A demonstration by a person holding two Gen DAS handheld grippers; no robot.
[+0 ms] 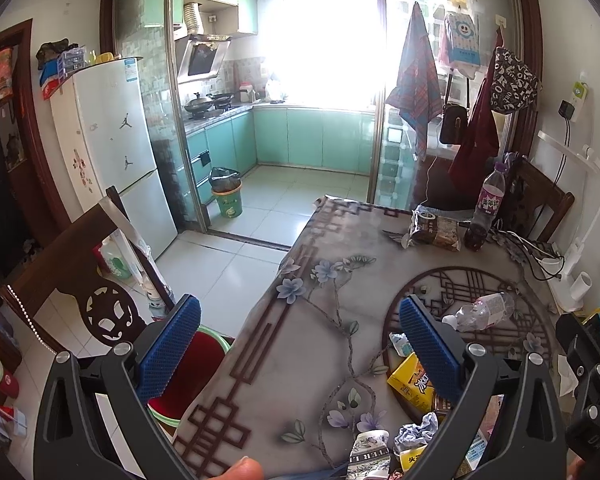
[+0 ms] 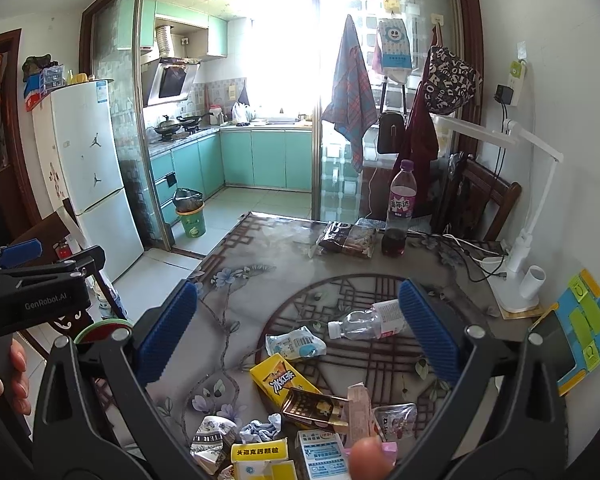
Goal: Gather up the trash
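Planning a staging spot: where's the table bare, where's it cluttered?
Bare: the floral strip of the table along its left edge, and the band between the snack bag and the empty bottle. Crowded: the near edge, from the yellow carton down through the boxes and wrappers.

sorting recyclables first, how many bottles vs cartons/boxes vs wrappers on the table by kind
plastic bottles: 2 (empty clear bottle lying down, purple-label soda bottle upright)
cartons and boxes: 3 (yellow tea carton, medicine box, white carton)
wrappers and packets: 3 (blue-white wrapper, brown packet, snack bag)
total: 8
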